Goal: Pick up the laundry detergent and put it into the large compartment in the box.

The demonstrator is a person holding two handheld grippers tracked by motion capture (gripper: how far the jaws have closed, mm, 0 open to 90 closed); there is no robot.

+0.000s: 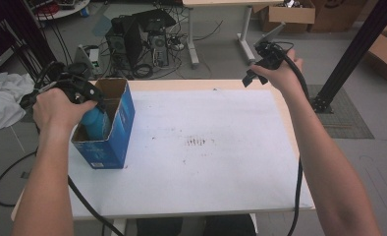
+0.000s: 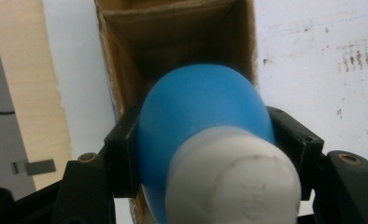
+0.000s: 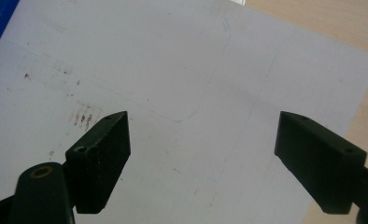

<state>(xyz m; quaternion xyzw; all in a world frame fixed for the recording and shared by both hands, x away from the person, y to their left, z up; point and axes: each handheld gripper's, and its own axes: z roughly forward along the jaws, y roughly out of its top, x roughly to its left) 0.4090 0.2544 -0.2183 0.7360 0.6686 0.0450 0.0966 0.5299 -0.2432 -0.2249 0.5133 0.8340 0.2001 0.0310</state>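
Though half-hidden by box (image 1: 114, 129), clamped blue bulb (image 2: 203, 109).

Floor (image 1: 221, 54): grey, cables strewn.
Table (image 1: 191, 84): pale wood, white sheet (image 1: 206, 147) on top.
Far side: computer tower (image 1: 127, 42), second desk's white legs (image 1: 193, 34), cardboard boxes (image 1: 292, 14).
Right: black frame post (image 1: 353, 49).

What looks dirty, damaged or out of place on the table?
A cluster of small dark brown streaks stains the middle of the white sheet. The blue box has rough, torn cardboard edges at its open top. Nothing is spilled.
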